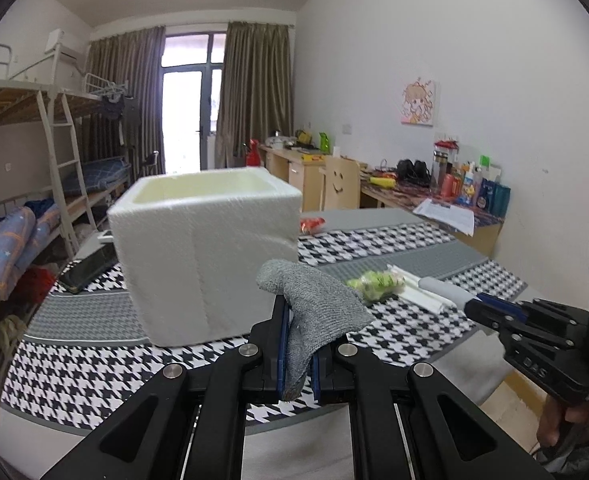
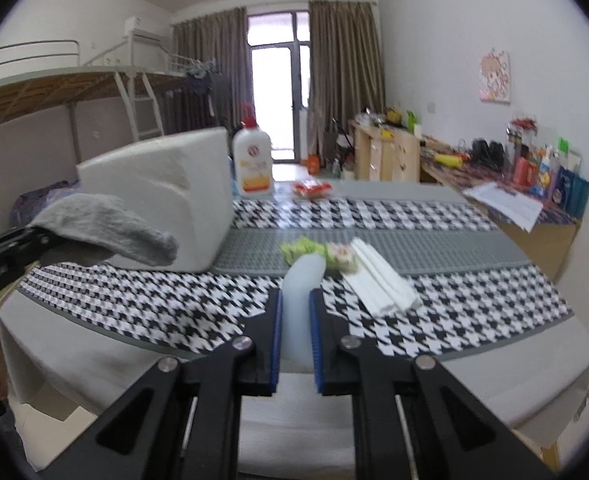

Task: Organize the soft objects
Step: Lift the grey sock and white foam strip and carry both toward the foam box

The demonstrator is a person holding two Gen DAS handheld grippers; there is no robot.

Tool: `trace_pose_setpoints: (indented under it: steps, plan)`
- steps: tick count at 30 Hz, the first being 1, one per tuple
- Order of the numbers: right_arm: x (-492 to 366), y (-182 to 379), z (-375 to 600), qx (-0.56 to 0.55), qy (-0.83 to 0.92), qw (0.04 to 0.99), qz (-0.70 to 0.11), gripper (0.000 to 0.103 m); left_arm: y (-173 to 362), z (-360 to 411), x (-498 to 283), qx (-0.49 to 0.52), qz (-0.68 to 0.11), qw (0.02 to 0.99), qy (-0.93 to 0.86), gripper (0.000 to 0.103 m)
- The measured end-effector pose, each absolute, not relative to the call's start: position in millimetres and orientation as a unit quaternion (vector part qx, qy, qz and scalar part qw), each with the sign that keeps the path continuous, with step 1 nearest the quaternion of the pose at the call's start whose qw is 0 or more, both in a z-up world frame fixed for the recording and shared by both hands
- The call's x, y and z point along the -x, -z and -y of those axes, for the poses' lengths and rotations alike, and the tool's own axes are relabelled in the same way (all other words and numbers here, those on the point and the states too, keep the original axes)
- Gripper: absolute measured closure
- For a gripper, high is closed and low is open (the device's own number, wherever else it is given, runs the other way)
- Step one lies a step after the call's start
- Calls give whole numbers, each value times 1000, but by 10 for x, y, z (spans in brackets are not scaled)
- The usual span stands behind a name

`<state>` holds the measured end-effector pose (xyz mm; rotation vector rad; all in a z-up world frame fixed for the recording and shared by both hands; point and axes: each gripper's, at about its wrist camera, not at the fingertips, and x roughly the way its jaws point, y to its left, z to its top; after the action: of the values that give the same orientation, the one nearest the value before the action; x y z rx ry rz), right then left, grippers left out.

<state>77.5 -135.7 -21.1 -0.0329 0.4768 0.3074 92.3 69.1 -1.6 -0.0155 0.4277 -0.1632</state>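
My left gripper (image 1: 298, 322) is shut on a grey knitted glove (image 1: 318, 300), which hangs clear of the table in front of a white foam box (image 1: 206, 248). The same glove (image 2: 106, 224) droops from the left gripper (image 2: 42, 236) at the left edge of the right wrist view. My right gripper (image 2: 297, 294) is shut on a pale, whitish soft piece (image 2: 300, 308) that stands up between its blue pads; it enters the left wrist view from the right (image 1: 474, 304). The foam box (image 2: 174, 192) is open at the top.
On the houndstooth table mat (image 2: 474, 312) lie a green packet (image 2: 302, 248) and a white folded piece (image 2: 382, 280). A white bottle (image 2: 252, 160) and a red packet (image 2: 312, 190) stand behind the box. A phone (image 1: 86, 270) lies left of it. A cluttered desk (image 1: 454, 196) lines the right wall.
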Motion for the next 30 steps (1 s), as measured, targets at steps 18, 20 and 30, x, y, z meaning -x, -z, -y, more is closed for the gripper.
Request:
trace_pose_setpoints:
  steps: [18, 20, 30]
  plan:
    - [-379, -203, 1016, 37, -237, 957, -162, 87, -307, -908, -461, 7, -159, 987, 16, 94]
    - [-358, -208, 958, 41, -246, 955, -161, 87, -302, -949, -420, 8, -159, 987, 8, 94]
    - [-248, -229, 723, 53, -278, 947, -152, 87, -293, -1162, -210, 13, -152, 988, -21, 94]
